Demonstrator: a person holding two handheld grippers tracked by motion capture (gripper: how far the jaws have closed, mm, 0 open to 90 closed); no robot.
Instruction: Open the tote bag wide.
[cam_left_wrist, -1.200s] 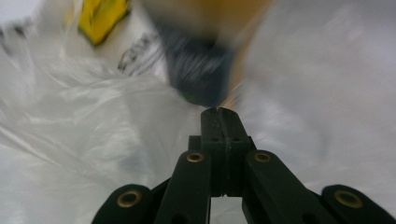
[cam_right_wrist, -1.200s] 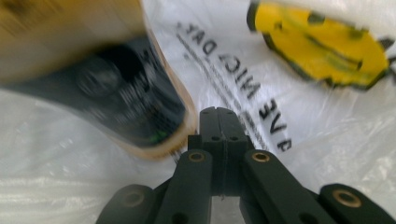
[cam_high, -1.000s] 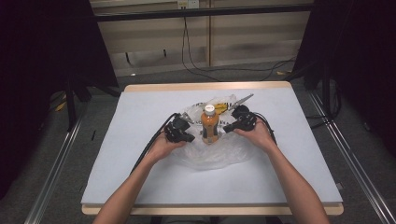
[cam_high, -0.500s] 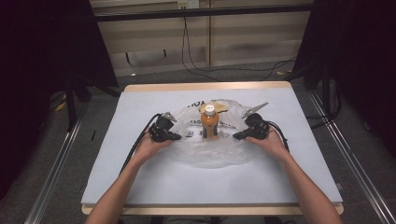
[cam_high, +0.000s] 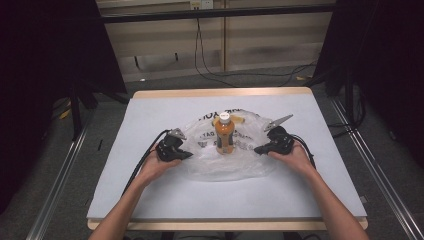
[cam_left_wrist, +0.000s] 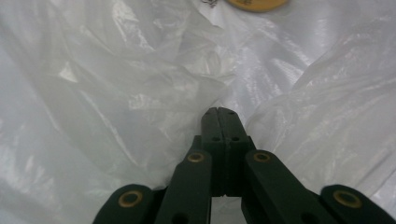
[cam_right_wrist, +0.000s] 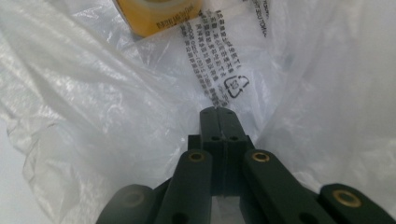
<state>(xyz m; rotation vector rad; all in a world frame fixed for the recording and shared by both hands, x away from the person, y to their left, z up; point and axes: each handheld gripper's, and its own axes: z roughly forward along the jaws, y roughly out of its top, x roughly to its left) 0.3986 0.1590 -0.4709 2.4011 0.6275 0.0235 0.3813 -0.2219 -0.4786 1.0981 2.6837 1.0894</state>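
orange drink bottle (cam_high: 224, 133), white cap, stands upright mid table (cam_high: 150, 200) on a flattened clear plastic bag (cam_high: 235, 165) with black print. left gripper (cam_high: 184, 155) at the bag's left edge, right gripper (cam_high: 260, 149) at its right edge, both jaws fully closed, tips against the film; can't tell if any is pinched

Orange bottle (cam_high: 224, 133) upright, on crumpled clear plastic bag (cam_high: 220, 160)
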